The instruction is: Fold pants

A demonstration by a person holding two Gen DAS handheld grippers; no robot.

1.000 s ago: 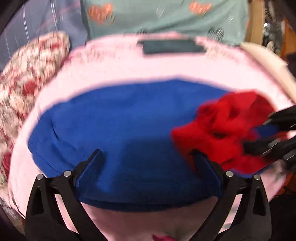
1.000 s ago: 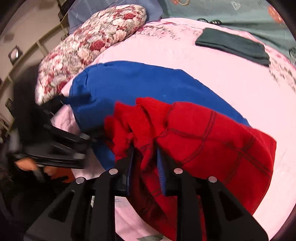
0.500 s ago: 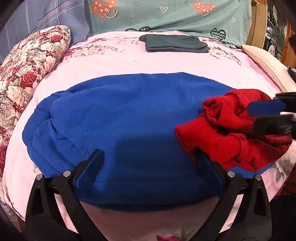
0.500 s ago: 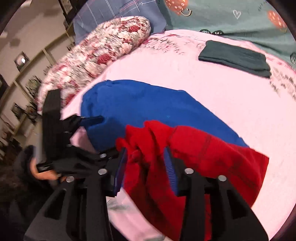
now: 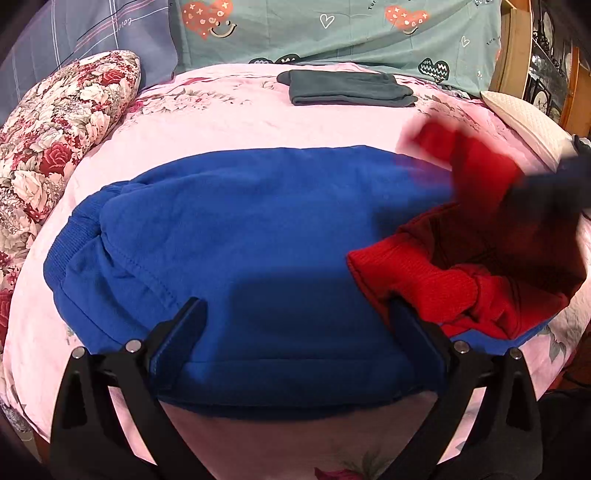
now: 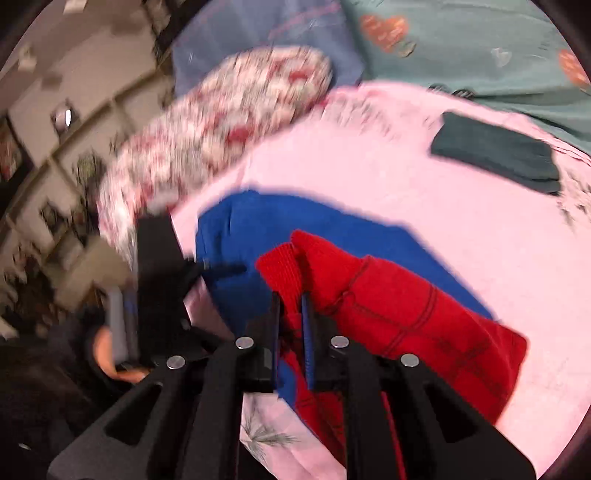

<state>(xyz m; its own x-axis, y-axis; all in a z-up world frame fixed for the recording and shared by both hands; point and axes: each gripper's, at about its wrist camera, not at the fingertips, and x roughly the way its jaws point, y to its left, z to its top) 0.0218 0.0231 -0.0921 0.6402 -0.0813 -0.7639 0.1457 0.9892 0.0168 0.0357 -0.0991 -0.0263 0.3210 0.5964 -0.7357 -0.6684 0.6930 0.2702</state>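
Observation:
Blue pants (image 5: 251,251) lie flat across the pink bed, waistband to the left; they also show in the right wrist view (image 6: 258,225). A red knit garment (image 5: 461,280) lies bunched on their right end. My left gripper (image 5: 295,317) is open and empty, hovering over the near edge of the blue pants. My right gripper (image 6: 291,302) is shut on the red garment (image 6: 388,302) and lifts part of it. In the left wrist view the right gripper (image 5: 554,184) is a dark blur at the right edge.
A folded dark green garment (image 5: 347,88) lies at the back of the pink bedsheet (image 5: 221,122). A floral pillow (image 5: 55,122) lies at the left. A teal pillow with hearts (image 5: 332,29) stands against the headboard. A white pillow (image 5: 524,118) sits at the right.
My right gripper opened, then shut again on the red garment, and is pulling a part of it up and back. The left gripper has stayed open over the blue pants.

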